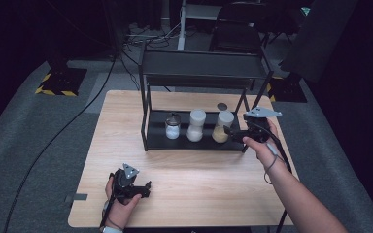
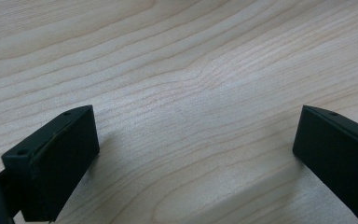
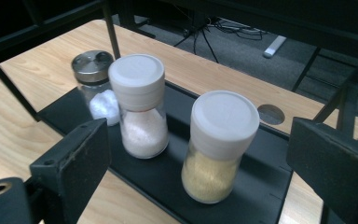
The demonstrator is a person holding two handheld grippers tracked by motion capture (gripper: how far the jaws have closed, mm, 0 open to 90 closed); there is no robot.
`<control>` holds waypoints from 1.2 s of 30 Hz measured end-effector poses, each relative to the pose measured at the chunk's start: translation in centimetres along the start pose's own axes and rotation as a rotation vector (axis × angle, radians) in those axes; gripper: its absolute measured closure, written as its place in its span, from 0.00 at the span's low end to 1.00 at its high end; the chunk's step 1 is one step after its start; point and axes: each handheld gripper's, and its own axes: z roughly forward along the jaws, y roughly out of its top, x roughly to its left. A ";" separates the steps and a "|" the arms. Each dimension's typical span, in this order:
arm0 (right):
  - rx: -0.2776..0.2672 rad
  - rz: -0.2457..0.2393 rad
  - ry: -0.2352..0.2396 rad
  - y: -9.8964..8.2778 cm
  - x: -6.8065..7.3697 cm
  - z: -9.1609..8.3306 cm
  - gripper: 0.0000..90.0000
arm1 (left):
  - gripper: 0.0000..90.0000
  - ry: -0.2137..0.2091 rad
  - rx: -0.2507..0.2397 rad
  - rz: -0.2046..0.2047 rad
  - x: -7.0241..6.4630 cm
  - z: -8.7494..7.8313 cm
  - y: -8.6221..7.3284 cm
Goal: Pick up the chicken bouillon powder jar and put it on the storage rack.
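Three jars stand in a row on the lower shelf [image 1: 194, 144] of a black two-tier rack. A yellow-grain jar [image 1: 222, 127] [image 3: 218, 147] with a white cap is at the right. A white-grain jar [image 1: 196, 125] [image 3: 141, 106] with a white cap is in the middle. A small glass jar [image 1: 172, 126] [image 3: 95, 85] with a metal lid is at the left. My right gripper [image 1: 229, 132] [image 3: 200, 163] is open, its jaws on either side of the yellow-grain jar without touching it. My left gripper [image 1: 146, 187] [image 2: 196, 154] rests open on the bare wooden table [image 2: 191, 70] near the front edge.
The rack's upper shelf [image 1: 201, 65] overhangs the jars, and its black posts [image 1: 144, 111] stand at the corners. A round hole [image 3: 270, 114] in the tabletop lies behind the rack. Dark chairs and cables sit beyond the table's far edge.
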 end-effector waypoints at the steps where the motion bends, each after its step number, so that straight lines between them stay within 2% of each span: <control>1: 0.000 0.001 0.002 -0.1 0.0 -0.3 0.07 | 0.00 0.000 0.000 0.000 0.0 0.0 0.0; 8: -0.005 0.011 0.021 -1.3 0.1 -2.2 0.06 | 0.00 0.000 0.000 0.000 0.0 0.0 0.0; 16: -0.002 0.019 0.019 -4.0 0.2 -3.3 0.04 | 0.00 0.001 0.001 -0.001 0.0 0.0 0.0; 26: 0.016 0.010 0.007 -6.6 -0.2 -4.1 0.03 | 0.00 0.001 0.001 -0.001 0.0 0.0 0.0; 36: 0.030 0.011 0.037 -9.0 -0.5 -3.9 0.03 | 0.00 0.002 0.001 -0.001 0.0 0.0 0.0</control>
